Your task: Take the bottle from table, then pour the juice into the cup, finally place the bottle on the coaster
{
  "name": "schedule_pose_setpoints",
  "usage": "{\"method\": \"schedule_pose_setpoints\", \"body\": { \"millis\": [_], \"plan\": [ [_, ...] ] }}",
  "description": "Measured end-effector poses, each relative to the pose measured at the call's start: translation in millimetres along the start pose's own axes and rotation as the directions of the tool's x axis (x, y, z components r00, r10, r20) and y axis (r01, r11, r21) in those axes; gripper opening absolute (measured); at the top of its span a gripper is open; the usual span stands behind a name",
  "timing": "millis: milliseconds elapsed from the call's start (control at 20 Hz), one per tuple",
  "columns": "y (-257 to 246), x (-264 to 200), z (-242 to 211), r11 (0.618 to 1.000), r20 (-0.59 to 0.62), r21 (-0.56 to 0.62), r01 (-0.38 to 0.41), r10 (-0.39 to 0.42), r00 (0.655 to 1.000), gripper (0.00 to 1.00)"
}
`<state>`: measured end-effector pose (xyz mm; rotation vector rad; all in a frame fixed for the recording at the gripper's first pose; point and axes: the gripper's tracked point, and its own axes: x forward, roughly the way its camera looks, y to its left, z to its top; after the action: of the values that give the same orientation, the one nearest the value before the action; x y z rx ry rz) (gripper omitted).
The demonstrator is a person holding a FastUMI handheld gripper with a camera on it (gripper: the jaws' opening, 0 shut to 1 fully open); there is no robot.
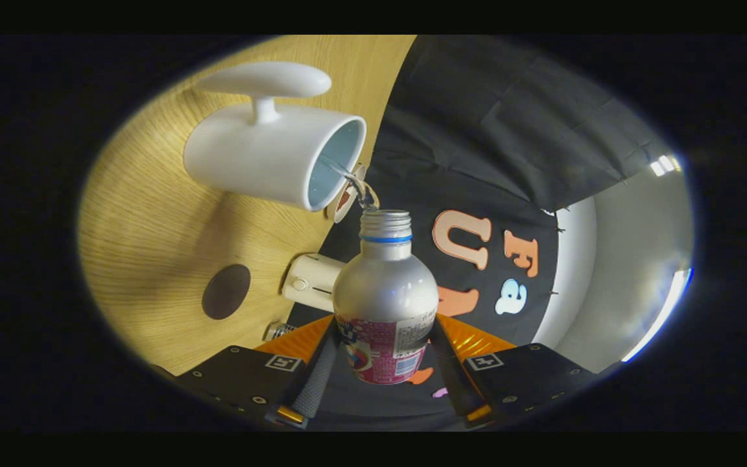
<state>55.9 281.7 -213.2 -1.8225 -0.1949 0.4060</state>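
Gripper view, fingers: you have them closed on the bottle's labelled lower body.
Bottle: tipped, mouth just beside the cup rim, liquid crossing.
Handling: smooth metal, probably slippery and getting lighter; hold the waist firmly.
Coaster: below the cup.

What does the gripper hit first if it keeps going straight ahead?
Probably the white ceramic cup, just beyond the mouth of the silver metal bottle its fingers clamp; depth is unclear.
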Motion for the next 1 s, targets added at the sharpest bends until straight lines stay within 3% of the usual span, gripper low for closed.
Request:
{"method": "schedule_pose_setpoints", "body": {
  "millis": [500, 1000],
  "plan": [
    [-10, 2, 0, 0.998, 0.012, -0.043, 0.047, -0.047, 0.999, 0.77],
    [-15, 3, 1, 0.994, 0.029, -0.097, 0.044, -0.041, 0.999, 0.77]
  ]
}}
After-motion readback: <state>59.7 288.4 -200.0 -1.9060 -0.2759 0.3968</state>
